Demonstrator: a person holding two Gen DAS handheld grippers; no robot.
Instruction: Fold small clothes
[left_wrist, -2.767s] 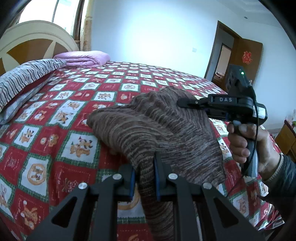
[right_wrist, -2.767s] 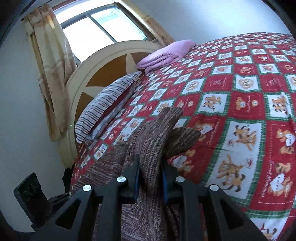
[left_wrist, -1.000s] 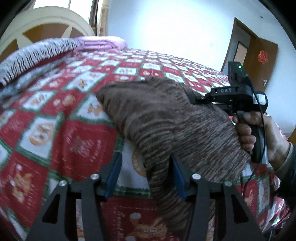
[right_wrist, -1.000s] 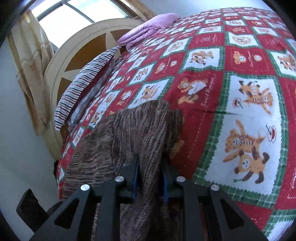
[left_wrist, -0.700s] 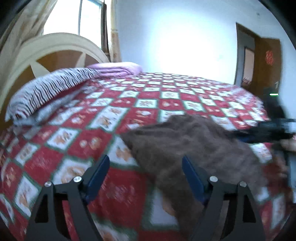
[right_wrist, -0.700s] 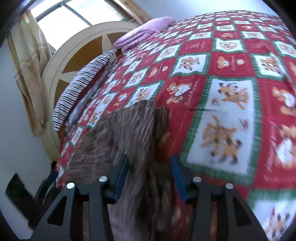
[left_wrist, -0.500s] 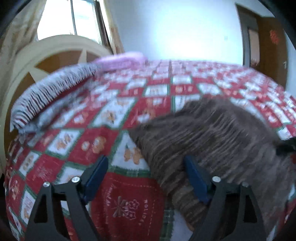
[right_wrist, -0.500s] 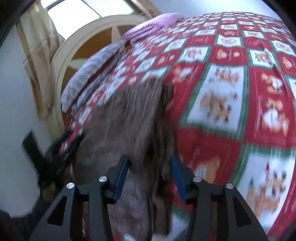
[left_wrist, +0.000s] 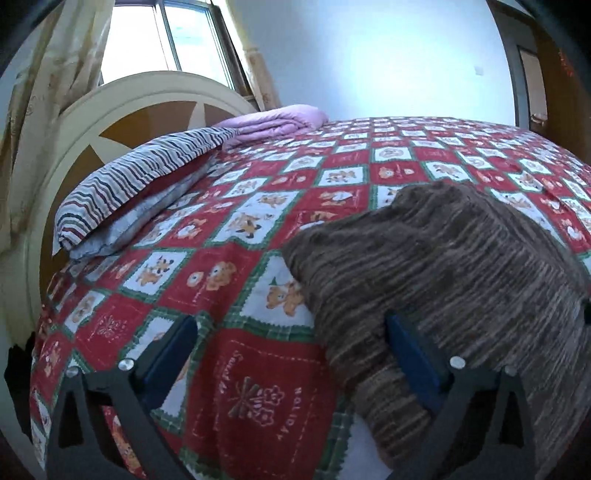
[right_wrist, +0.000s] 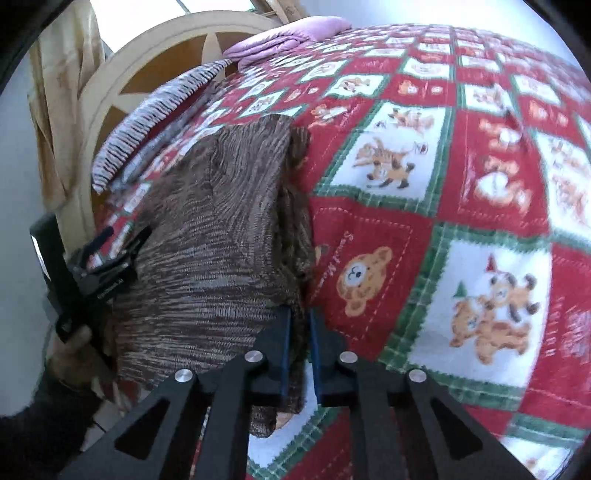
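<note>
1. My left gripper (left_wrist: 291, 345) is spread wide with nothing between its blue pads; its right pad lies against the near edge of the brown striped knit garment (left_wrist: 443, 280).
2. My right gripper (right_wrist: 300, 341) is clenched on a fold of the same garment (right_wrist: 218, 229), pinching the edge nearest me.
3. The garment lies folded in a thick bundle on the red, green and white teddy-bear bedspread (left_wrist: 236, 280), near the bed's side edge.
4. In the right wrist view, the left gripper (right_wrist: 122, 236) sits open at the garment's far side, held by the left hand (right_wrist: 74, 354).
5. At the head of the bed I see a striped pillow (left_wrist: 140, 184), a folded lilac blanket (left_wrist: 280, 120) and a cream-and-brown arched headboard (left_wrist: 122, 110).
</note>
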